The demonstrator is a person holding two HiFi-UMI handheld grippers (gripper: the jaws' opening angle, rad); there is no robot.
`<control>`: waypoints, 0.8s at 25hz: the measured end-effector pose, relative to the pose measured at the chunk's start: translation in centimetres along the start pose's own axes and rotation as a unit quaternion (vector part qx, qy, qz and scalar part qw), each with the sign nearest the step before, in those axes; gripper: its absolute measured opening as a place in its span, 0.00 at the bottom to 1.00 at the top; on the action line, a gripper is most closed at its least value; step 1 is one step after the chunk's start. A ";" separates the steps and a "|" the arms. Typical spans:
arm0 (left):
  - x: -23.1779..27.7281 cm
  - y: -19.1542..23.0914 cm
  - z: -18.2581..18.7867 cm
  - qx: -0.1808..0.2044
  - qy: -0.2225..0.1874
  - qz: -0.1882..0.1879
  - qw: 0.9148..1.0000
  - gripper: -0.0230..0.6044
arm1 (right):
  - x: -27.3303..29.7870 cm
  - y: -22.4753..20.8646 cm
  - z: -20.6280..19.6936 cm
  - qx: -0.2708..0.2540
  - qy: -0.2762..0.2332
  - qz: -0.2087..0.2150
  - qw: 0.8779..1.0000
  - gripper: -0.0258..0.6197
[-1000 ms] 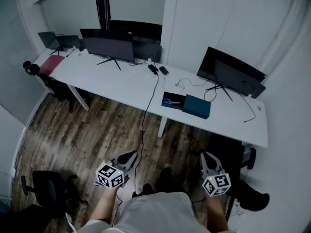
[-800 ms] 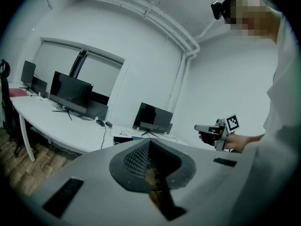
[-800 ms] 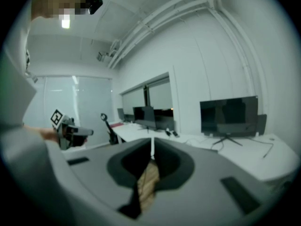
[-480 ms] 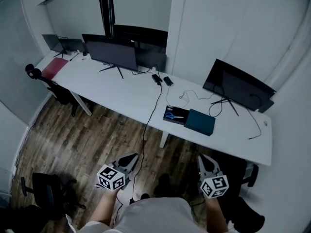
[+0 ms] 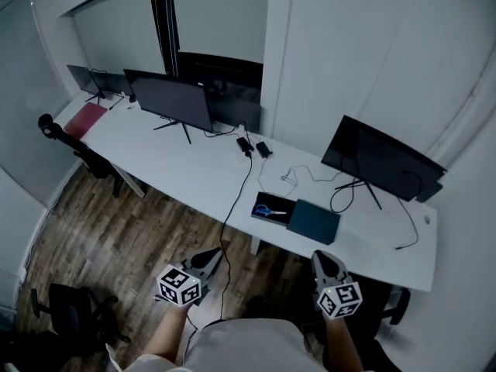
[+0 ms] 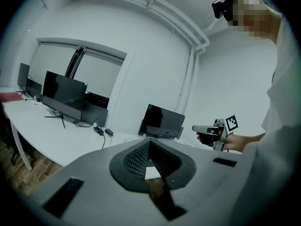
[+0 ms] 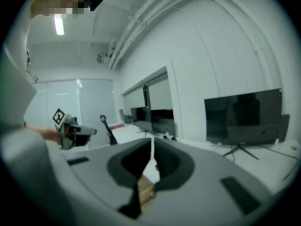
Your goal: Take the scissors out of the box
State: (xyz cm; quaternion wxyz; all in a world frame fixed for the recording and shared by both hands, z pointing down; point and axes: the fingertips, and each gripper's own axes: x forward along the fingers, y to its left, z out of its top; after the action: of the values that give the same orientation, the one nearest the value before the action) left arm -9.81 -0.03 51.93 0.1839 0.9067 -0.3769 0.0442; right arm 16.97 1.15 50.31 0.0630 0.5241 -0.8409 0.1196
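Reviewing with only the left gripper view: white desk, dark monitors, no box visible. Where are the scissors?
Observer: Head view: blue-handled scissors lie inside an open black box at the white desk's near edge.
Operator: Anything next to the box?
Observer: A teal rectangular case sits just right of it.
Operator: Is the right gripper holding anything?
Observer: No; the right gripper view shows its jaws shut, nothing between them.

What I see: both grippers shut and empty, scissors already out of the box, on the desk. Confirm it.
Wrong on the scissors: the head view shows them lying inside the open black box on the white desk, not out of it. The rest stands: left gripper and right gripper are shut and empty.
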 end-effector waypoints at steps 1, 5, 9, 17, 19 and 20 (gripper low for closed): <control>0.7 0.0 0.2 -0.001 -0.001 0.001 1.000 0.09 | 0.3 -0.6 0.1 0.000 0.000 0.003 1.000 0.09; 3.2 0.3 0.5 -0.003 -0.001 0.005 1.000 0.09 | 1.7 -3.0 0.4 0.004 0.000 0.006 1.000 0.09; 5.1 0.8 0.7 -0.004 0.006 0.009 1.000 0.09 | 2.9 -4.6 0.7 0.009 0.001 0.007 1.000 0.09; 8.3 3.2 1.5 0.000 0.026 0.007 1.000 0.09 | 5.7 -6.3 0.6 0.019 0.013 0.003 1.000 0.09; 9.1 4.1 1.8 0.002 0.028 0.001 1.000 0.09 | 6.5 -6.5 0.4 0.020 0.019 -0.002 1.000 0.09; 9.6 4.7 2.0 0.002 0.028 -0.003 1.000 0.09 | 7.0 -6.6 0.4 0.020 0.021 -0.006 1.000 0.09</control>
State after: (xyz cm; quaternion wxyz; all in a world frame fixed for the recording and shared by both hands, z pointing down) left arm -6.37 -10.20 53.54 0.1923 0.9066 -0.3691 0.0699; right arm 19.83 -7.80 52.42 0.0704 0.5275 -0.8338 0.1470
